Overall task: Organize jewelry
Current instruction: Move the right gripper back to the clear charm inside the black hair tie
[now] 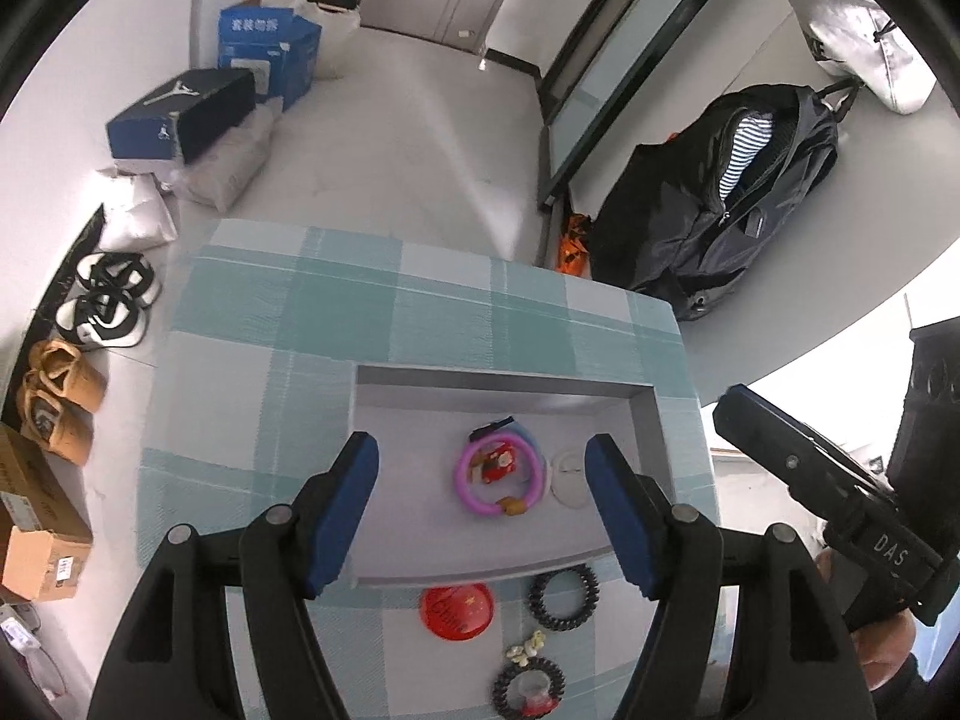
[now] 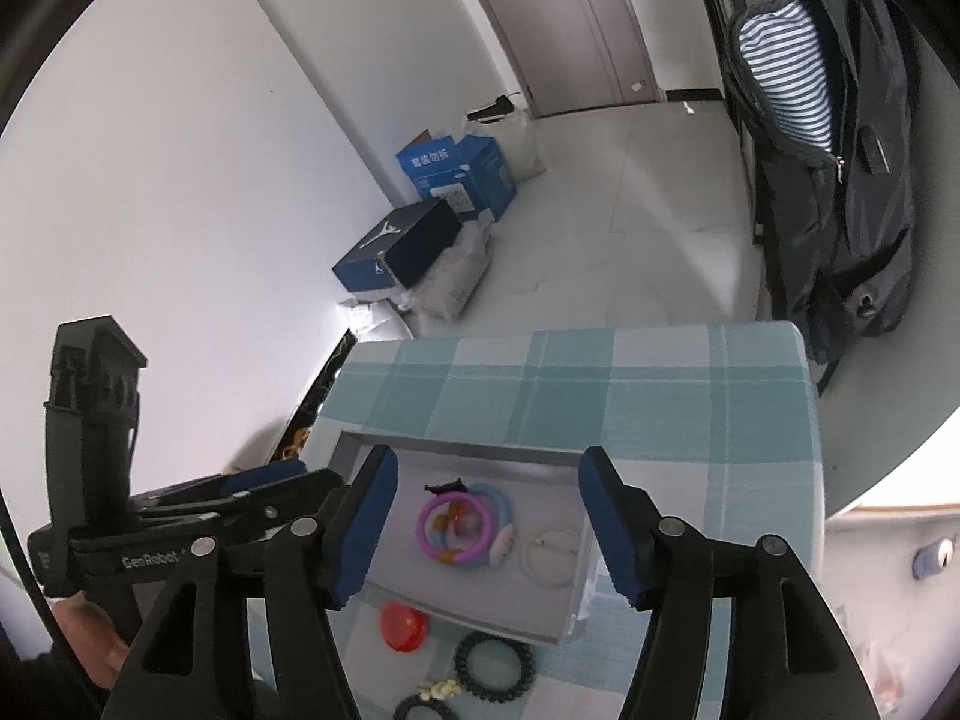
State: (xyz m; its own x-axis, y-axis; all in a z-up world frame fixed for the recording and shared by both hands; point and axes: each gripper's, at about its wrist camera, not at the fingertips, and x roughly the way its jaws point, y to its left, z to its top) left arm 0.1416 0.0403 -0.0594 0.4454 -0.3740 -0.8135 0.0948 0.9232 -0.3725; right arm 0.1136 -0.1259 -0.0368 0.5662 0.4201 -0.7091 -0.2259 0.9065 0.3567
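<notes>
A grey tray [image 1: 384, 420] [image 2: 354, 450] sits on a teal checked table [image 1: 300, 312] [image 2: 690, 408]. In it lie a pink ring bracelet [image 1: 474, 489] [image 2: 427, 531], a blue ring [image 2: 501, 501], a black clip [image 1: 492, 427] and a white round piece [image 1: 567, 477] [image 2: 552, 555]. In front of the tray lie a red badge [image 1: 457, 603] [image 2: 403, 626], a black coil hair tie [image 1: 564, 596] [image 2: 495, 666] and a second coil tie with a charm [image 1: 528, 687]. My left gripper [image 1: 483, 510] is open above the tray. My right gripper [image 2: 486, 525] is open above it too.
Shoe boxes [image 1: 180, 114] and a blue carton [image 1: 267, 51] stand by the left wall, with shoes [image 1: 111, 300] on the floor. A black backpack [image 1: 720, 204] [image 2: 840, 180] leans at the right beyond the table. The other gripper shows at each view's side [image 1: 828, 492] [image 2: 150, 516].
</notes>
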